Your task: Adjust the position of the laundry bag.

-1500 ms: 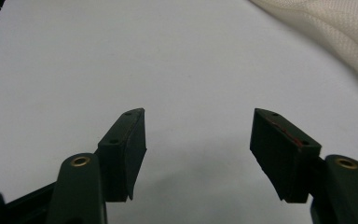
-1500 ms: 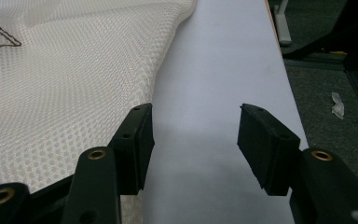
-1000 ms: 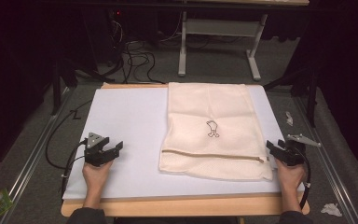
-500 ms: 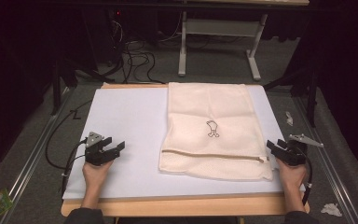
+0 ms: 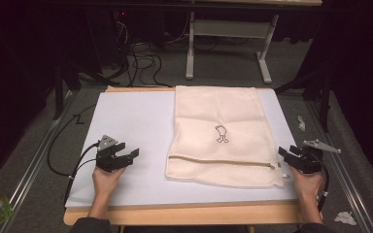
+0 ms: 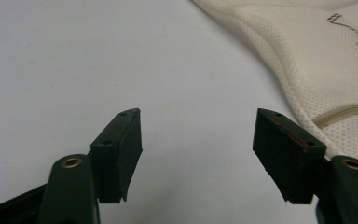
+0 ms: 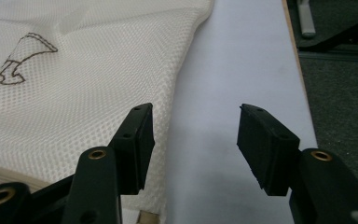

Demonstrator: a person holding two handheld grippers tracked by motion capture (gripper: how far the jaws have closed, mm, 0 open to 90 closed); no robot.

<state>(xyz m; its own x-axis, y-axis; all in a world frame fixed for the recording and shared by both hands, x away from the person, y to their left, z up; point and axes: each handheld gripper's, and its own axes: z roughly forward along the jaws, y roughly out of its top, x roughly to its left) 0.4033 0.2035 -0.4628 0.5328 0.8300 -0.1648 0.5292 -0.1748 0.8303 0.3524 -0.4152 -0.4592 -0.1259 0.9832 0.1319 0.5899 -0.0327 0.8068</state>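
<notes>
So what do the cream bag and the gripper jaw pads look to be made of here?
Bag: seemingly soft synthetic mesh, matte; a fine honeycomb weave shows, with a zipper across it. Right gripper pads: probably matte black rubber or plastic, with blocky moulded edges.

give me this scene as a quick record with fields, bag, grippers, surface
bag: cream mesh bag, lying flat on the right half of the board, zip near the front edge
mark: small dark outline drawing on the bag
surface: white board on a wooden table
left gripper: open, nothing between the jaws, left of the bag
right gripper: open, at the bag's front right corner, holding nothing
</notes>
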